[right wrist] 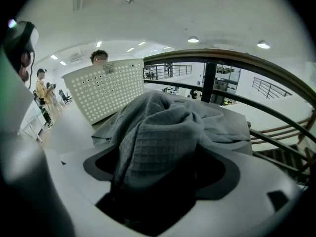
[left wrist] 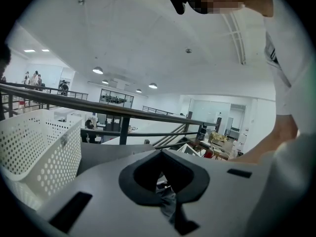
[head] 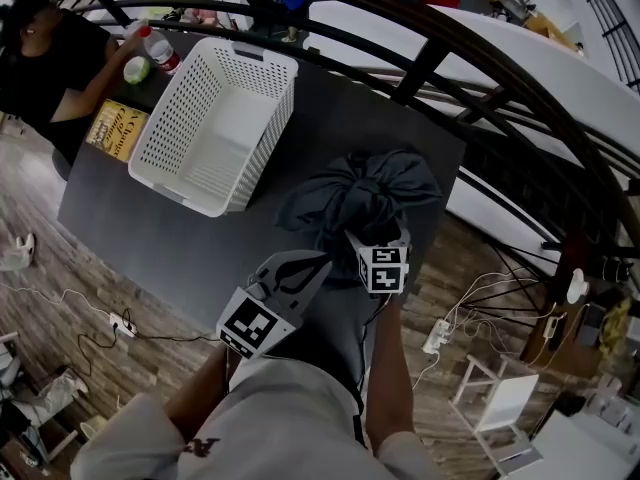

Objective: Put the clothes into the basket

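grey clothes [head: 360, 193] lie bunched on the dark bench [head: 120, 228] beside the empty white basket [head: 170, 118]. right gripper [head: 368, 233] fingers gape around the bundle; left gripper [head: 318, 265] fingers pinch its edge. nothing is in yet.

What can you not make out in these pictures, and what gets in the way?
Head view: title on the book, too small.
Head view: fingertips of the right gripper, buried in the cloth bundle.
Right gripper view: how many garments the cloth bundle holds; it is bunched.
Left gripper view: inside of the basket, hidden by its own wall.
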